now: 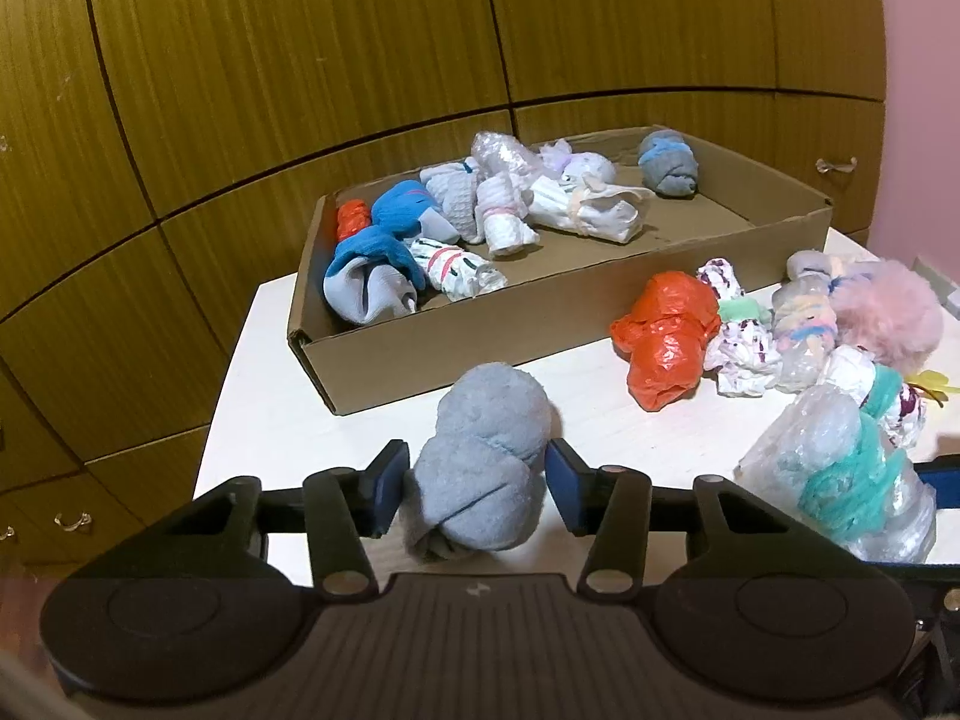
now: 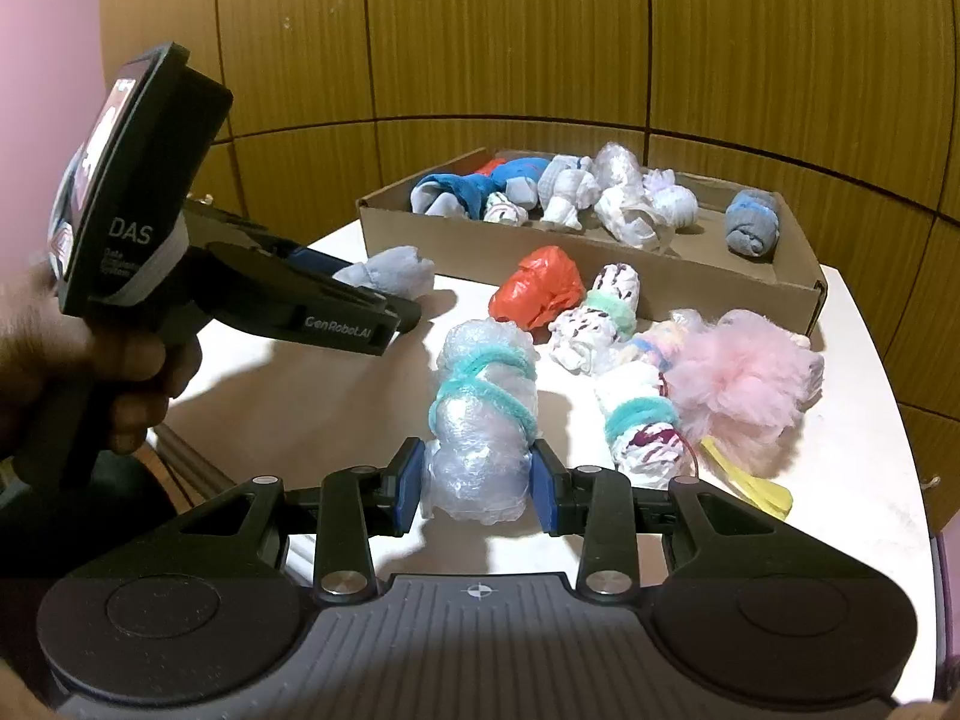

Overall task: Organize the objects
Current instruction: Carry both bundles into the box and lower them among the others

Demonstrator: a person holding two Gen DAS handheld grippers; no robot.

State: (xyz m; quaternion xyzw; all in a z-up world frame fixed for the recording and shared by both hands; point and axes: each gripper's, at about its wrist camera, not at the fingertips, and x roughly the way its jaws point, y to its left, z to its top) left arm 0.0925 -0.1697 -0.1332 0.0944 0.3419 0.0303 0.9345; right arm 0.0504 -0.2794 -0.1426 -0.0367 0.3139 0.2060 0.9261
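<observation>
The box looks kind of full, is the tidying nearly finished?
About halfway. Several bundles already lie in the cardboard box. The left gripper holds a grey sock roll, the right gripper a bubble-wrap bundle. The orange bag, pink pompom and others wait on the table.

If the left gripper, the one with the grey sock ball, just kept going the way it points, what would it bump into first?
Probably the near wall of the cardboard box. The left gripper, shut on the grey sock ball, points across bare table toward it, though depth is hard to judge.
</observation>
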